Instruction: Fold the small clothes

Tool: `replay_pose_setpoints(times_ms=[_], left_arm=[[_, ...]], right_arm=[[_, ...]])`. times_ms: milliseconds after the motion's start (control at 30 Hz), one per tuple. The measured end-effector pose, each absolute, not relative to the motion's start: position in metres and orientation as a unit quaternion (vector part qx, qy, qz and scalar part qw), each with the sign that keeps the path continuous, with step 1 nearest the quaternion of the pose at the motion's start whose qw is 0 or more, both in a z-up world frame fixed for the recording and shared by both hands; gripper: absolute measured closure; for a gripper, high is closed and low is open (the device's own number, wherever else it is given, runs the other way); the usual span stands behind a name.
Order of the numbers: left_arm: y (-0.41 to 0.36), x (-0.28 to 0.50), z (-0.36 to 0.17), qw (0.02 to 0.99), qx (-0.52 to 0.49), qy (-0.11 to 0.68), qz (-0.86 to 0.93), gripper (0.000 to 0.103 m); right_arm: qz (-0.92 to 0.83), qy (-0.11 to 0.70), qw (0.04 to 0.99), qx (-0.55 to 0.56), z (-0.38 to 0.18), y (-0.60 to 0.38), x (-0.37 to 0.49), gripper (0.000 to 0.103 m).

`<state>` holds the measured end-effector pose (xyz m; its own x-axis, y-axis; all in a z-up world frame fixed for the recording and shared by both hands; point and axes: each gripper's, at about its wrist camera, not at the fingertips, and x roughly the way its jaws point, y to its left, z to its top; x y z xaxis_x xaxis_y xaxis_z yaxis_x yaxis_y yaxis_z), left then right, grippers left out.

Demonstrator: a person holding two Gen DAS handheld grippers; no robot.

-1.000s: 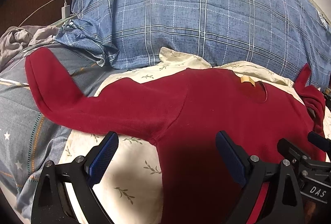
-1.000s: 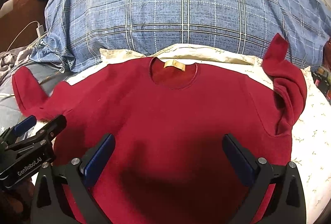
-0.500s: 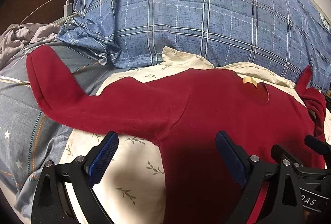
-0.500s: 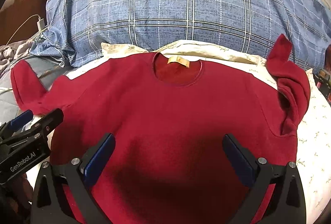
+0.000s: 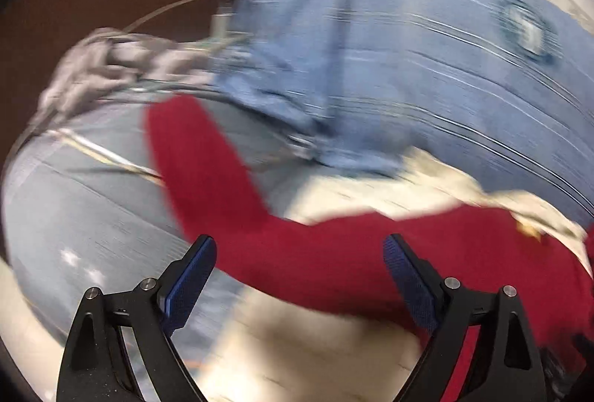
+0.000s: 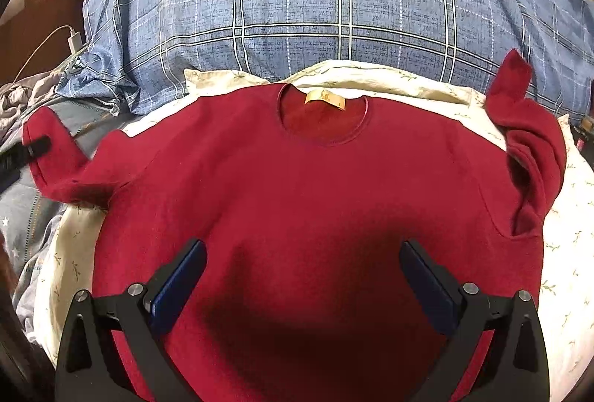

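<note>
Sweater (image 6: pixel 315 201) lies flat ahead of both wide-open tools; left tool (image 5: pixel 300 275) looks aimed at the sleeve (image 5: pixel 193 156), probably folding it inward next.

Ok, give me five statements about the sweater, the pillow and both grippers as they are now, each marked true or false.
1. The red sweater lies with its neck label facing up. True.
2. The right gripper is shut on the hem. False: it is open, holding nothing.
3. The left gripper is open. True.
4. Both sleeves lie flat and straight. False: the right-side sleeve is bunched and folded over.
5. The plaid pillow is green. False: it is blue.
</note>
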<state>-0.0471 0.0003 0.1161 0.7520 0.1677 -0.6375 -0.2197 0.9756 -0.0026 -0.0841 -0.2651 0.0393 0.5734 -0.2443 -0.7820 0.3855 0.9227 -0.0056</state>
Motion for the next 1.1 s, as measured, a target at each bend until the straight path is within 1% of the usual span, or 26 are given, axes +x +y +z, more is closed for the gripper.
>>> replay_pose_setpoints(times_ms=[133, 200, 233, 267, 300, 400, 467, 533, 567, 600, 633, 667, 700, 767, 867, 967, 1100], left_arm=[[0.036, -0.011, 0.121, 0.924, -0.009, 0.329, 0.195, 0.012], [0.045, 0.012, 0.115, 0.914, -0.007, 0.338, 0.223, 0.013], [0.05, 0.022, 0.112, 0.91, -0.009, 0.344, 0.232, 0.018], [0.052, 0.029, 0.109, 0.906, -0.005, 0.348, 0.242, 0.025], [0.054, 0.039, 0.105, 0.901, 0.005, 0.35, 0.256, 0.027], [0.064, 0.066, 0.094, 0.886, 0.025, 0.358, 0.293, 0.027], [0.071, 0.081, 0.085, 0.88, 0.032, 0.357, 0.311, 0.031], [0.068, 0.094, 0.077, 0.879, 0.055, 0.353, 0.316, 0.03], [0.066, 0.098, 0.074, 0.879, 0.064, 0.353, 0.315, 0.033], [0.064, 0.1, 0.072, 0.882, 0.075, 0.345, 0.312, 0.039], [0.06, 0.102, 0.071, 0.882, 0.082, 0.34, 0.316, 0.057], [0.057, 0.104, 0.071, 0.884, 0.082, 0.339, 0.311, 0.08], [0.058, 0.103, 0.07, 0.889, 0.071, 0.343, 0.294, 0.094], [0.055, 0.102, 0.071, 0.896, 0.039, 0.359, 0.259, 0.094], [0.035, 0.087, 0.085, 0.915, 0.016, 0.346, 0.208, 0.094], [-0.011, 0.061, 0.106, 0.937, 0.006, 0.325, 0.127, 0.094], [-0.095, 0.027, 0.125, 0.954, 0.02, 0.299, 0.011, 0.094]], right_arm=[[-0.17, 0.435, 0.88, 0.088, 0.033, -0.263, -0.082, 0.0], [-0.165, 0.443, 0.877, 0.09, 0.028, -0.262, -0.081, 0.0], [-0.163, 0.447, 0.875, 0.089, 0.026, -0.261, -0.081, 0.0], [-0.163, 0.449, 0.874, 0.089, 0.024, -0.26, -0.081, 0.0], [-0.163, 0.452, 0.873, 0.086, 0.022, -0.26, -0.08, 0.0], [-0.161, 0.456, 0.872, 0.081, 0.021, -0.26, -0.079, 0.0], [-0.161, 0.457, 0.871, 0.083, 0.021, -0.261, -0.079, 0.0], [-0.162, 0.458, 0.87, 0.086, 0.019, -0.262, -0.079, 0.0], [-0.163, 0.458, 0.87, 0.086, 0.019, -0.262, -0.079, 0.0], [-0.164, 0.458, 0.869, 0.085, 0.018, -0.261, -0.079, 0.0], [-0.164, 0.459, 0.869, 0.081, 0.018, -0.26, -0.079, 0.0], [-0.163, 0.46, 0.869, 0.079, 0.018, -0.26, -0.079, 0.0], [-0.161, 0.461, 0.869, 0.078, 0.019, -0.259, -0.079, 0.0], [-0.157, 0.46, 0.87, 0.082, 0.02, -0.259, -0.081, 0.0], [-0.155, 0.457, 0.871, 0.095, 0.024, -0.263, -0.085, 0.0], [-0.163, 0.449, 0.871, 0.111, 0.03, -0.273, -0.089, 0.0], [-0.166, 0.432, 0.876, 0.135, 0.042, -0.288, -0.095, 0.0]])
